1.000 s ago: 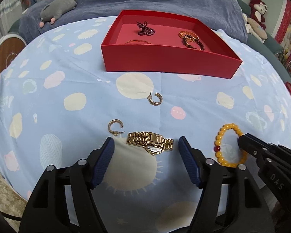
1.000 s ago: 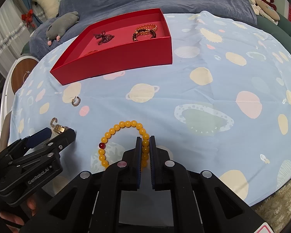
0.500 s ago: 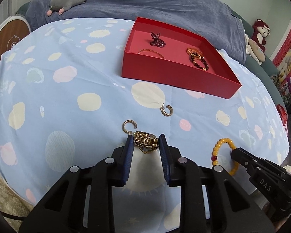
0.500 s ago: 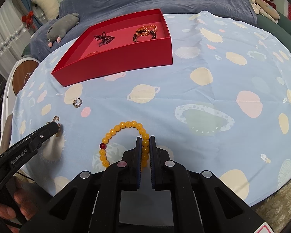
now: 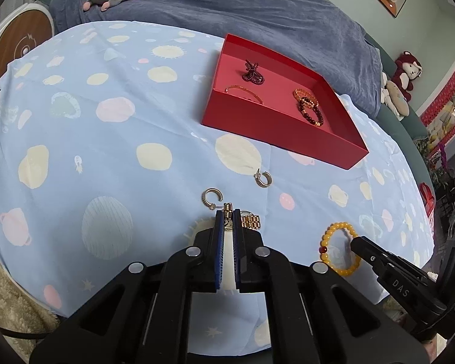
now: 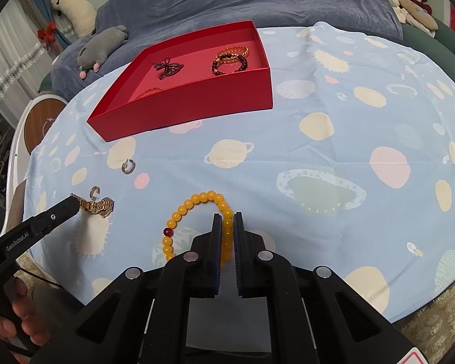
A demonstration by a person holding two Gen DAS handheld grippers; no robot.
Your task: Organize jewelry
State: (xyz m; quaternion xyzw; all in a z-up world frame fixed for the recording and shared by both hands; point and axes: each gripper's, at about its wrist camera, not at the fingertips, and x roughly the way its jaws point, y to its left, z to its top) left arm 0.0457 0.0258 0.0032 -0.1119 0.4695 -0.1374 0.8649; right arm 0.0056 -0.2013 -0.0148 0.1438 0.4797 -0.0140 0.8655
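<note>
Left gripper point(image 5: 227, 223) has just clamped shut on the gold watch point(image 6: 95, 205) band, jaws wide a second ago, so pickup is secured; right gripper point(image 6: 227, 230) stays pinched on the yellow bead bracelet point(image 6: 197, 221) at its 12 o'clock. Both pieces look ready to carry. Beyond, two hoop earrings point(image 5: 211, 198) remain on the cloth, and the red tray point(image 5: 283, 135) waits at 1 o'clock, already holding bracelets.

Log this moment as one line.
left gripper: shut on gold watch | right gripper: shut on yellow bead bracelet | red box: not reached
</note>
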